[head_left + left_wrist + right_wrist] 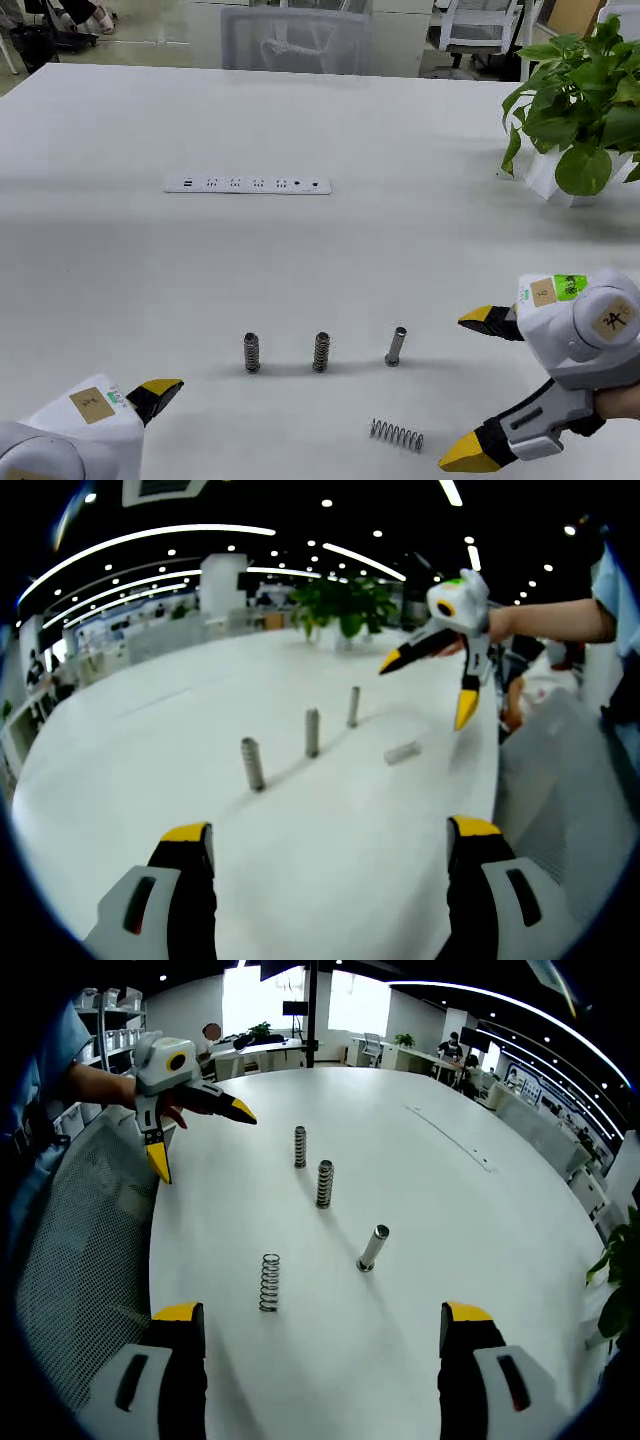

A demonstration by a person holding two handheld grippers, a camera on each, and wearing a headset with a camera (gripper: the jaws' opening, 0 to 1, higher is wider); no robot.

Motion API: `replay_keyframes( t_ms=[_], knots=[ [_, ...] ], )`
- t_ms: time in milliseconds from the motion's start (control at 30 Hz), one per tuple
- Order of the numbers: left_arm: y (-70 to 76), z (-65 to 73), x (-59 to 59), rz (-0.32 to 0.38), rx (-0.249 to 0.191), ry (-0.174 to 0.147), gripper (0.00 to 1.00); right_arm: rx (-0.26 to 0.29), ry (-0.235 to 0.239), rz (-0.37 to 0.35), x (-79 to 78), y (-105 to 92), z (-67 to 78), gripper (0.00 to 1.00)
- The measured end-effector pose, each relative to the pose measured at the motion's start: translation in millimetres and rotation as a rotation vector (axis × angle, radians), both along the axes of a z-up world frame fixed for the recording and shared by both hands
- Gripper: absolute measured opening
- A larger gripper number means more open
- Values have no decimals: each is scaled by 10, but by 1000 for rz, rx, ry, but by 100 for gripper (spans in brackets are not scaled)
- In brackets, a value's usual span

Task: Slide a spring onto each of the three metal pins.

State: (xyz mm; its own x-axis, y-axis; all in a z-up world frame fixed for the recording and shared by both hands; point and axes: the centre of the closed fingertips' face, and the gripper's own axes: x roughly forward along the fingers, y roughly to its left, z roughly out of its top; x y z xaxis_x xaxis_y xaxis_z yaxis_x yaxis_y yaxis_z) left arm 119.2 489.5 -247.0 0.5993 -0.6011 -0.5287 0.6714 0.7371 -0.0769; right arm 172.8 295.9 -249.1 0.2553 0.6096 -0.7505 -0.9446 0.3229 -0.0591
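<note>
So on the big white table (pixel 120 260) there's a row of three small upright metal pins. The left pin (pixel 251 338) has a grey coil spring (pixel 252 355) wrapped around its shaft, and the middle pin (pixel 322 337) has a second coil spring (pixel 321 354) around it the same way. The right pin (pixel 396 346), a plain shiny steel peg, is bare. One loose coil spring (pixel 397 434) lies flat on its side on the table, near the bare pin on the person's side of the row, not touching it. The right gripper (pixel 320 1312), white body with black jaws and yellow tips, hovers just right of that loose coil spring in the head view. Its jaws are spread wide with nothing between them. In its own view the loose coil spring and the bare pin sit in the gap between the two tips, further out on the table. The left gripper (pixel 330 830) is the same build and sits low at the bottom left corner of the head view, well apart from the pins. Its jaws are also wide apart and empty. From the left gripper view the three pins run off in a diagonal line, with the right gripper up beyond them and a bare forearm behind it. Farther back on the table there's a flat white power strip (pixel 248 185), and a green leafy plant in a white pot (pixel 585 110) stands at the far right. A grey mesh chair back (pixel 295 40) shows past the far edge.
</note>
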Motion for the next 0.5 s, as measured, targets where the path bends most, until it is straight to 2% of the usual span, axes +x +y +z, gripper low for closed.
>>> replay_keyframes(
  t_ms=[233,500],
  knots=[
    [-5,-33,-9,-11,3,5,98,24,4,-25,-102,-40,-13,99],
    [-11,-54,-6,-22,10,8,97,32,2,-34,-116,-37,-8,99]
  ],
)
